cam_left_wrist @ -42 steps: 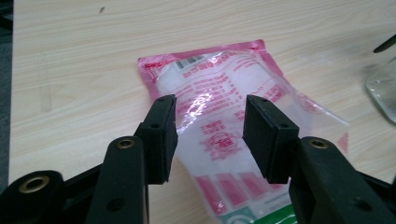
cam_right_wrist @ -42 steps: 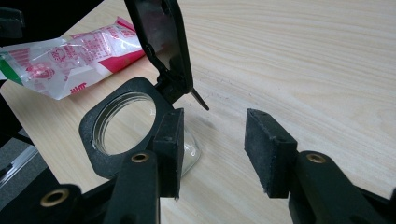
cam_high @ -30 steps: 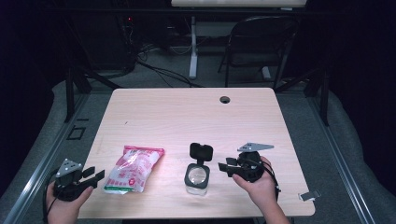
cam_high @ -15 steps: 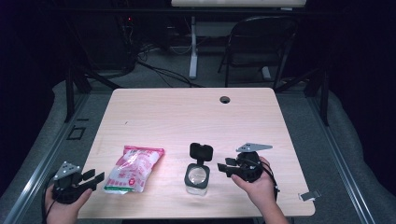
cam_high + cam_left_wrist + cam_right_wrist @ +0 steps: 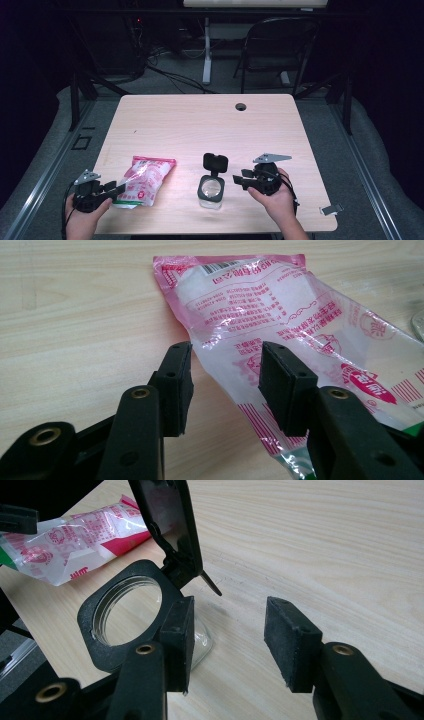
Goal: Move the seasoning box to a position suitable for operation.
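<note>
High view: pink-and-clear bag (image 5: 143, 181) lay flat near the front-left of the tabletop (image 5: 200, 125), w/ a clear jar (image 5: 210, 189) to its right, black lid (image 5: 215, 162) flipped up on its hinge. Left tongs (image 5: 119, 189) sat at the bag's near-left end; right tongs (image 5: 239, 179) just right of the jar.

Left gripper view gave what the high view couldn't: left tongs (image 5: 226, 385) were released, jaws apart, the bag's edge (image 5: 280, 325) lying between them, pads not pressing on it. Bag looked crinkled, red print, barcode at the far end, green strip at the near corner.

Right gripper view: right tongs (image 5: 230, 640) also released, nothing gripped; jar (image 5: 127, 617) stood just beside and behind the one jaw, round mouth open, lid (image 5: 170, 520) tilted upright, bag (image 5: 75, 540) beyond.
</note>
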